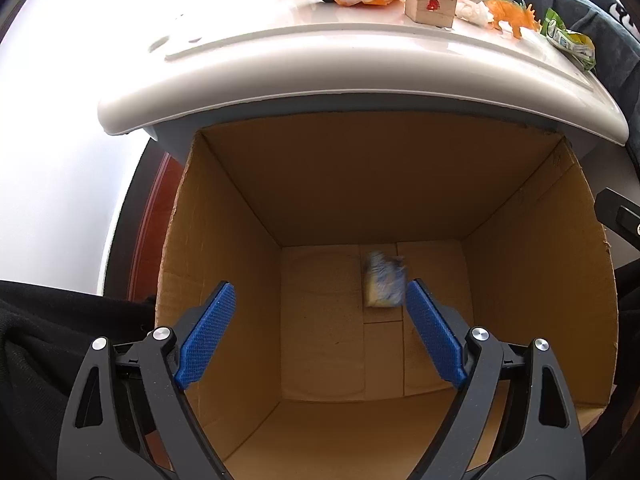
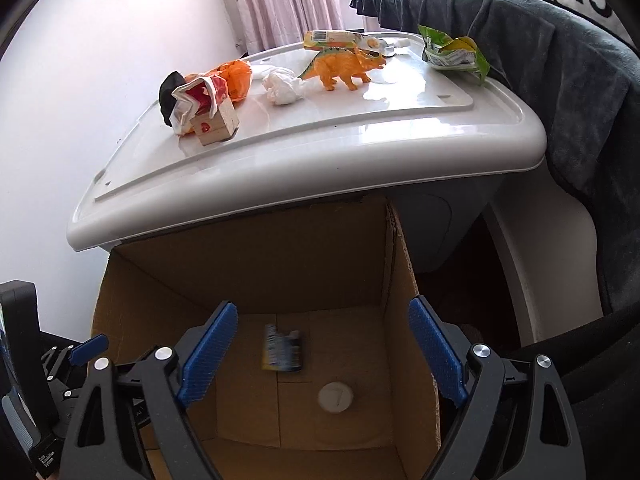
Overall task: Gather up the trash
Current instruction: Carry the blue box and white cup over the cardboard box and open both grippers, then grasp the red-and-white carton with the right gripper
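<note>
Trash [image 2: 282, 86] left on the white tabletop [image 2: 400, 128], upper frame: crumpled tissue and wrappers, light and squishy, so we'd pinch mid-wad. Both our grippers [image 1: 320, 332] [image 2: 322, 350] hang over the cardboard box [image 2: 256, 264], jaws wide, empty.

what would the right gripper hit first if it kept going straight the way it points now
Probably the cardboard box floor. The right gripper is open over the box, aimed down inside. A blurred wrapper shows between the fingers, seemingly mid-fall, with a white cap nearby; depth is unclear.
</note>
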A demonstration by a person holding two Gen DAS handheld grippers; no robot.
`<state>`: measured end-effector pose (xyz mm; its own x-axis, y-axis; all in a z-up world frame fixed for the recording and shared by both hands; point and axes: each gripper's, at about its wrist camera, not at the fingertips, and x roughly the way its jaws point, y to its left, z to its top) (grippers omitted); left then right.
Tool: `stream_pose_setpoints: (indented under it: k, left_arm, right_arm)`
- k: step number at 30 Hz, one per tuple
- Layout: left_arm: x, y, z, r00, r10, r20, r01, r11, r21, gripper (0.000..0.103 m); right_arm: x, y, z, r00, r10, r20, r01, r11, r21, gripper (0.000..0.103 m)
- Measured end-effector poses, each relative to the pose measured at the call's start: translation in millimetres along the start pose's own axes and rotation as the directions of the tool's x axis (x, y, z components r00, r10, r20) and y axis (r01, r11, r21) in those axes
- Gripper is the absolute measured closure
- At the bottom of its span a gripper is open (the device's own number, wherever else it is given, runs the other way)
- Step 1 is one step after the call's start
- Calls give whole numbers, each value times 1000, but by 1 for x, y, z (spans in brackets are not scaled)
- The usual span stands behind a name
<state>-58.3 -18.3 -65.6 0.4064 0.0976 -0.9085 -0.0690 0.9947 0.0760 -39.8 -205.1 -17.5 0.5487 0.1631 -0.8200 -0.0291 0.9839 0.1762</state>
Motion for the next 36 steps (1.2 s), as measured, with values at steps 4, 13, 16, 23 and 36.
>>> stream_pose_setpoints:
  k: [4,13,16,23,36]
  left_arm:
    - [-2,-5,3,1000,-11,-2,11,1000,-18,18]
    - [-13,2,9,1000,-17,22,18,999,-42,18]
    - [-14,2,10,999,20,26,-19,999,-25,18]
    - [-10,13,11,1000,12,-3,-12,999,-42,18]
    - [-19,18,15,999,2,35,0,998,-63,18]
  right_arm:
    - [0,2,1,1000,-2,3,2,1000,-13,17]
    - [-3,31,49,996,45,73,-38,994,-99,17]
    - [3,48,78,991,80,105,-66,990,-129,17]
    - [30,85,136,986,86,142,-56,978,-201,17]
    - [75,88,161,987,114,110,-94,981,-172,60]
